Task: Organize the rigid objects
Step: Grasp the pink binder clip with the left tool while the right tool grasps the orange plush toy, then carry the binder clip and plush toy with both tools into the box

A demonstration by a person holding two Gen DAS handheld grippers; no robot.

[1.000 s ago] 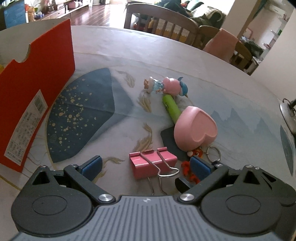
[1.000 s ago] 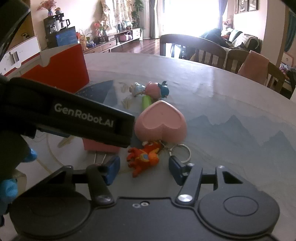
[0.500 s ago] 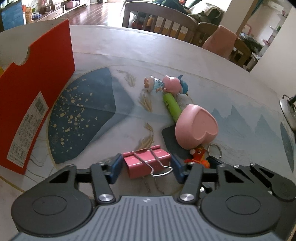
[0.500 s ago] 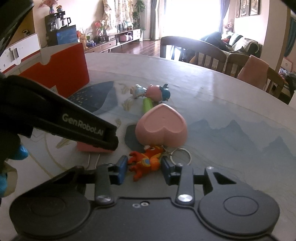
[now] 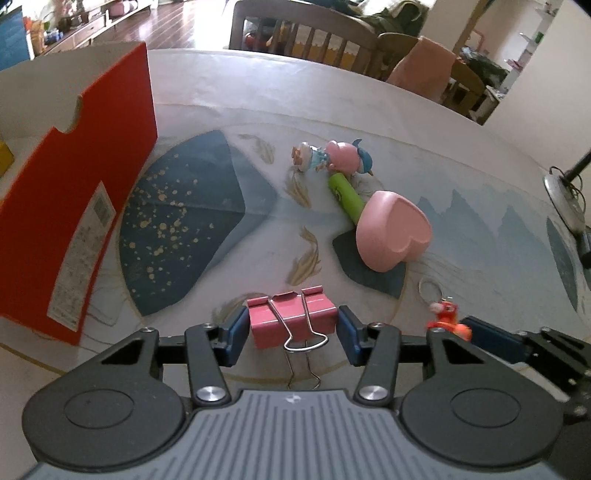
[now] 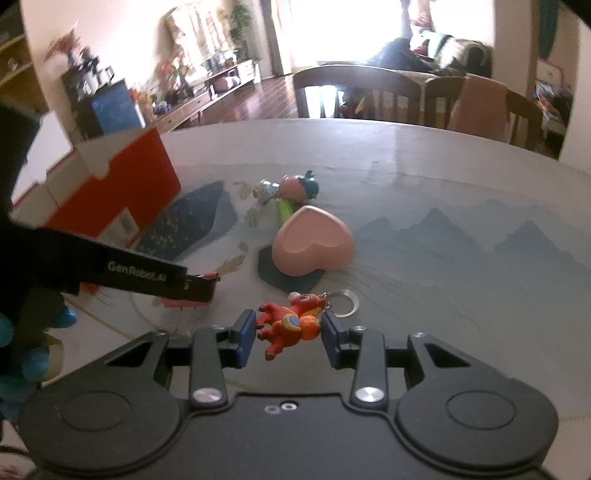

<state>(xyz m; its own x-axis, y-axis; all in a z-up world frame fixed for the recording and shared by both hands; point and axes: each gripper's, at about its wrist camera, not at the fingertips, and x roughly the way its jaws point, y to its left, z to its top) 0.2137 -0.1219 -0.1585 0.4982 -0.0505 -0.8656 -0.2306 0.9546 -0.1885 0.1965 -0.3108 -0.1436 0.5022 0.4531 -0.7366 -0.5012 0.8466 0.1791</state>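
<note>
A pink binder clip point(image 5: 291, 319) lies on the patterned tablecloth. My left gripper point(image 5: 293, 332) has it between its blue pads; the jaws are closing and both pads touch the clip's sides. My right gripper point(image 6: 288, 332) is shut on an orange-red toy keychain point(image 6: 291, 325), which hangs a little above the cloth with its metal ring point(image 6: 345, 302) trailing. In the left wrist view the toy keychain point(image 5: 448, 319) shows low on the right. The left gripper's black body point(image 6: 147, 275) crosses the right wrist view's left side.
A red open box point(image 5: 74, 206) stands at the left. Beyond the clip lie a pink heart-shaped box point(image 5: 395, 229) on a dark coaster point(image 5: 369, 273), a green tube point(image 5: 345, 195) and a pig figure point(image 5: 343, 153). Chairs point(image 5: 306, 33) line the far edge.
The left jaws closed from wide apart onto the binder clip. The right jaws closed on the toy keychain and lifted it off the cloth, away from the heart box.
</note>
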